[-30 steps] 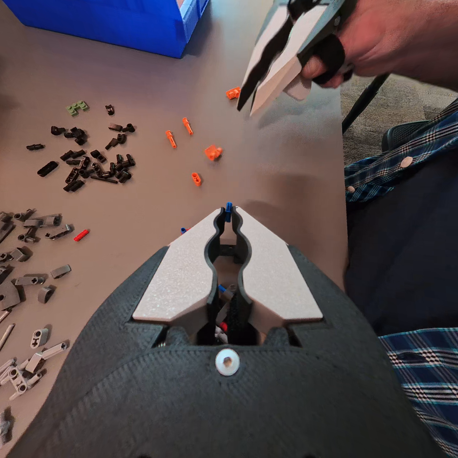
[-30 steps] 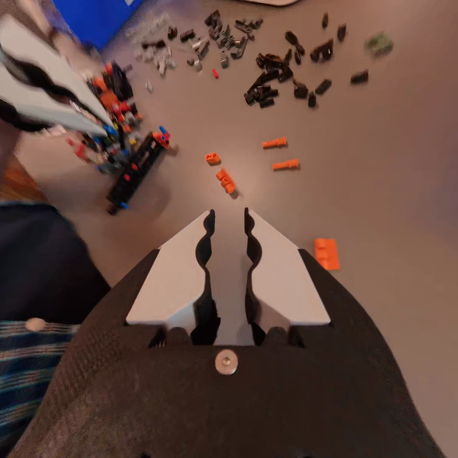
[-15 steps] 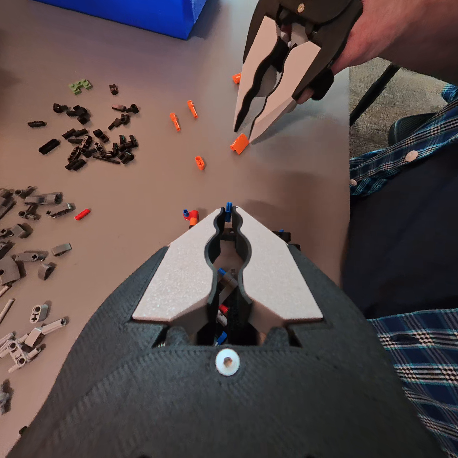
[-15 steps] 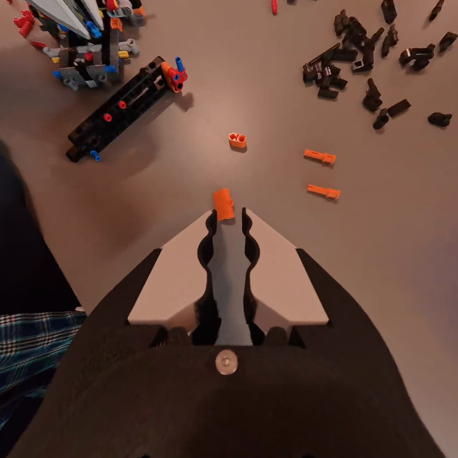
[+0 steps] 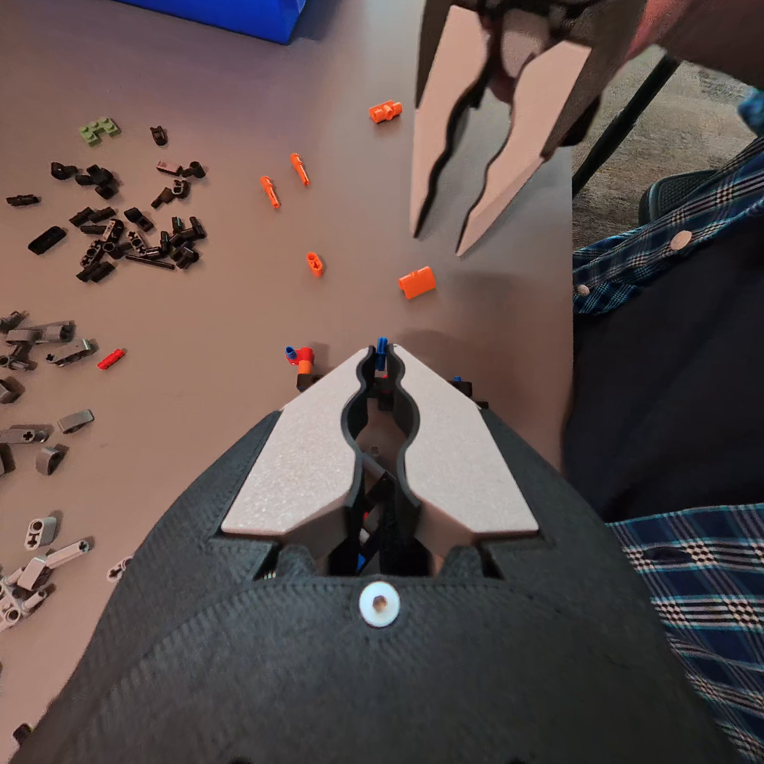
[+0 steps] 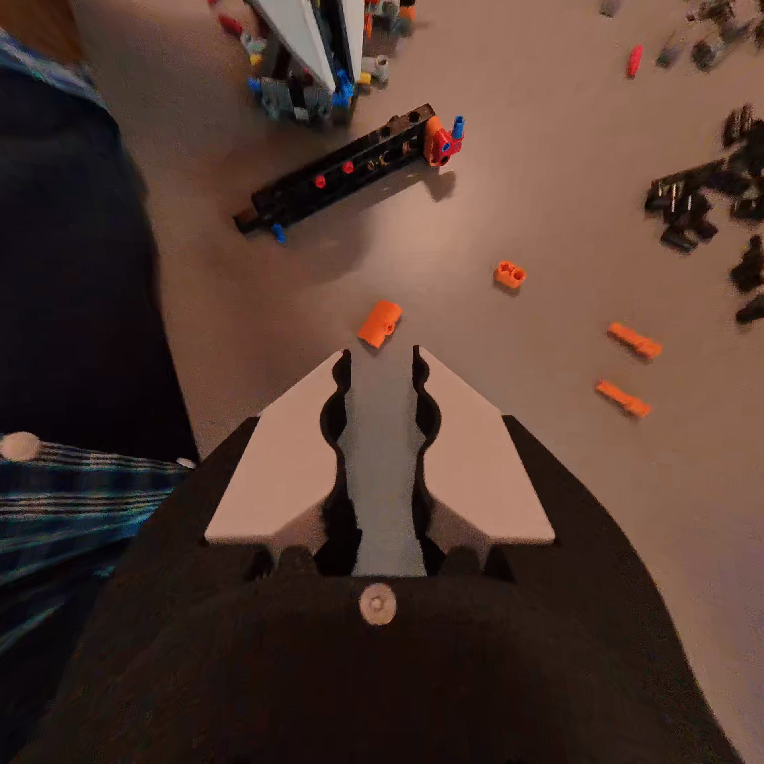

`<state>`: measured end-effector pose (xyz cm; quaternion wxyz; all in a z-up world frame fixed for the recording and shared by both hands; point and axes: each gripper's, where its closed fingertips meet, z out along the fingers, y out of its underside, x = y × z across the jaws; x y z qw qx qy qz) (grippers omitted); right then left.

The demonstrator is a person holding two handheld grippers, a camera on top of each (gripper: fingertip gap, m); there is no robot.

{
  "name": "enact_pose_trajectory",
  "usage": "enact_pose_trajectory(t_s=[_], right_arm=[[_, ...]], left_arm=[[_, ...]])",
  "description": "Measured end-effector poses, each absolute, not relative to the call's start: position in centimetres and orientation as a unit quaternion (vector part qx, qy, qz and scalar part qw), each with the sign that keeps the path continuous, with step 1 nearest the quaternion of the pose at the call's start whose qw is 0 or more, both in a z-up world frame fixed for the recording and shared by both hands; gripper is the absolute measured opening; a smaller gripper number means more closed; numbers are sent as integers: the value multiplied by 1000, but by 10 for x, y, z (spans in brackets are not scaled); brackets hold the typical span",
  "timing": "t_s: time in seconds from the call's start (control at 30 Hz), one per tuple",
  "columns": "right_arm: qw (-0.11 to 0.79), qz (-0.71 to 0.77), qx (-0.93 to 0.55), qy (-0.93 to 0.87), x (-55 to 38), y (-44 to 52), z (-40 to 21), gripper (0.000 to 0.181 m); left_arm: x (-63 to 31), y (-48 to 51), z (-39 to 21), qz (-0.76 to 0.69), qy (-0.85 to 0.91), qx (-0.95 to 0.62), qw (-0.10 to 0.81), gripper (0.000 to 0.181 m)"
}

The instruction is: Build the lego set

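My left gripper (image 5: 382, 356) is shut on a partly built lego assembly (image 6: 297, 97) of grey, black and blue parts; a blue pin sticks out between its tips. My right gripper (image 6: 380, 350) is open and empty, just above the table. An orange curved lego piece (image 6: 379, 323) lies on the table right in front of its tips, not held. In the left wrist view the right gripper (image 5: 437, 244) hangs above that orange piece (image 5: 416, 282). A black beam (image 6: 343, 169) with red pins and a red-and-orange end lies between the assembly and the orange piece.
Piles of black pieces (image 5: 124, 235) and grey pieces (image 5: 37, 343) lie to the left, with two orange pins (image 5: 285, 182), a small orange connector (image 5: 314, 264) and a green piece (image 5: 99, 130). A blue bin (image 5: 231, 16) stands at the back. The table edge and a person's plaid shirt (image 5: 682, 231) are on the right. There is about 10 cm between the tips of the two grippers. The small orange connector (image 5: 314, 264) sits 7 cm or so from the ends of my right fingers. It is also in sight in the right wrist view (image 6: 509, 266).
My right gripper came down onto the orange curved piece, shifted it toward the table's near edge, then backed off slightly and opened wider. My left gripper keeps its hold.
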<state>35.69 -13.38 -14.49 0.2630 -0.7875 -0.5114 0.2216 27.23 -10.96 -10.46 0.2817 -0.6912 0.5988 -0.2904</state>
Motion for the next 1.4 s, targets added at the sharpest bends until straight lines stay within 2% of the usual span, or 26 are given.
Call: enact_pose_trajectory(t_s=[0.07, 0.17, 0.37, 0.5, 0.6, 0.97, 1.4], right_arm=[[242, 202, -750, -582, 353, -127, -152, 28], [194, 257, -709, -627, 344, -122, -154, 32], [132, 301, -660, -675, 336, -127, -160, 22], [154, 292, -688, -647, 337, -126, -160, 21], [178, 295, -715, -608, 341, -128, -157, 12], [232, 309, -815, -432, 350, -125, -157, 9], [271, 314, -824, -385, 340, -129, -150, 2]], left_arm=[[271, -112, -103, -292, 602, -687, 284, 5], [269, -114, -101, -284, 605, -685, 291, 5], [266, -117, -102, -279, 607, -684, 294, 5], [265, -115, -104, -279, 603, -688, 293, 5], [265, -113, -105, -283, 598, -691, 292, 5], [260, -109, -107, -297, 580, -700, 293, 5], [259, -110, -108, -310, 569, -701, 298, 5]])
